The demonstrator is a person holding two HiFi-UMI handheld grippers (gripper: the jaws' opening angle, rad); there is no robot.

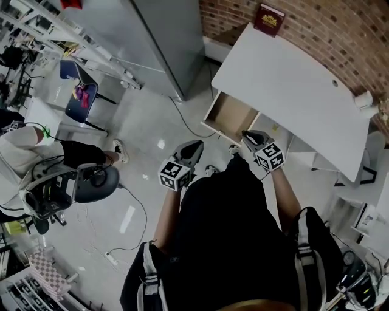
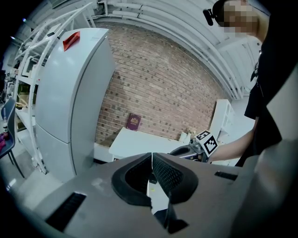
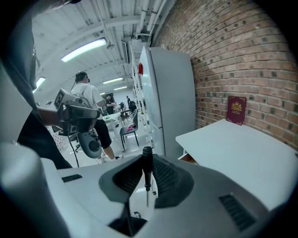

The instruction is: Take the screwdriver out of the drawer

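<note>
A small screwdriver point(image 3: 147, 173) with a black handle and thin metal shaft stands upright between the pads of my right gripper point(image 3: 147, 160), which is shut on it. In the head view this right gripper point(image 1: 250, 137) hovers just in front of the open wooden drawer point(image 1: 231, 115) of the white table point(image 1: 292, 79). The screwdriver itself is too small to make out there. My left gripper point(image 1: 192, 148) hangs to the left of the drawer, over the floor. Its jaws point(image 2: 152, 160) are shut with nothing between them.
A dark red book point(image 1: 268, 18) leans on the brick wall at the table's far corner. A tall grey cabinet point(image 1: 164, 36) stands left of the table. Another person with equipment point(image 1: 36, 164) and a chair point(image 1: 79, 94) occupy the floor at the left.
</note>
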